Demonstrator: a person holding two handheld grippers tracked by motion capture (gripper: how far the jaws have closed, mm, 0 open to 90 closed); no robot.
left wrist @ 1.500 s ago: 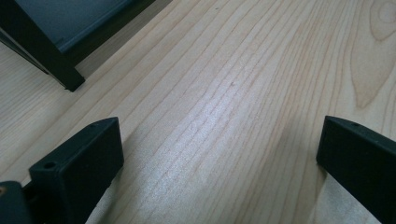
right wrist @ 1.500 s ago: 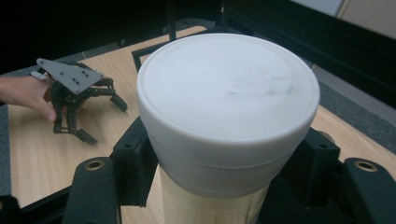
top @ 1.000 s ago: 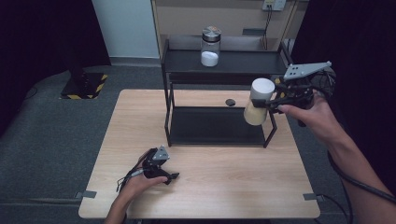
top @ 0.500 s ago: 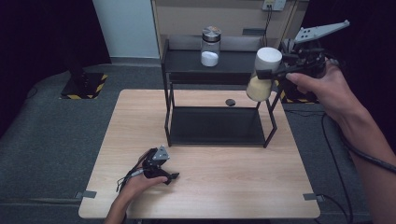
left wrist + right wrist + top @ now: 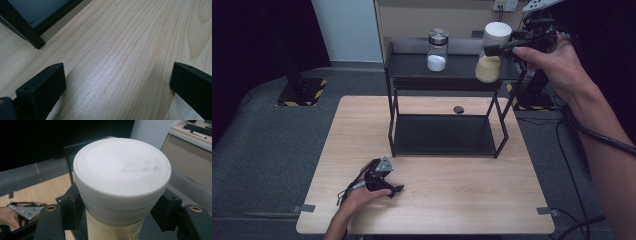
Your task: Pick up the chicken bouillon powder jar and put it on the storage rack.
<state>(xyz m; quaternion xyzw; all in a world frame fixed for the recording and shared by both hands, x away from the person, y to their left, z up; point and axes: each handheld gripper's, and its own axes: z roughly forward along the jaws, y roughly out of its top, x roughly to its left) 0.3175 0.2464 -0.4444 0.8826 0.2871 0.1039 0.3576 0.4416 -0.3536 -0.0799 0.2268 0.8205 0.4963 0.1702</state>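
While the right gripper [image 5: 492,50] clamps the jar [image 5: 492,55] just under its white lid [image 5: 122,167], both jaws pressing the neck from opposite sides, the jar hangs in the air at the front right corner of the rack's top shelf [image 5: 412,65], not yet set down. Clear body, tan powder filling the lower part, so probably moderate weight, bottom-heavy. Walls look rigid, glass or hard plastic, can't tell which; smooth, so likely slippery, and breakable if glass. Grip under the lid's overhang looks the safest hold: the rim stops it sliding down through the jaws. Squeezing the body lower down would risk slip. Left gripper [image 5: 384,182] lies on the wooden table [image 5: 452,200] near the front edge, jaws spread wide with nothing between them, bare wood below. Second jar [image 5: 437,49], metal lid, white powder, stands on the top shelf, well apart from the held one. Small dark object [image 5: 458,109] on the table behind the rack.
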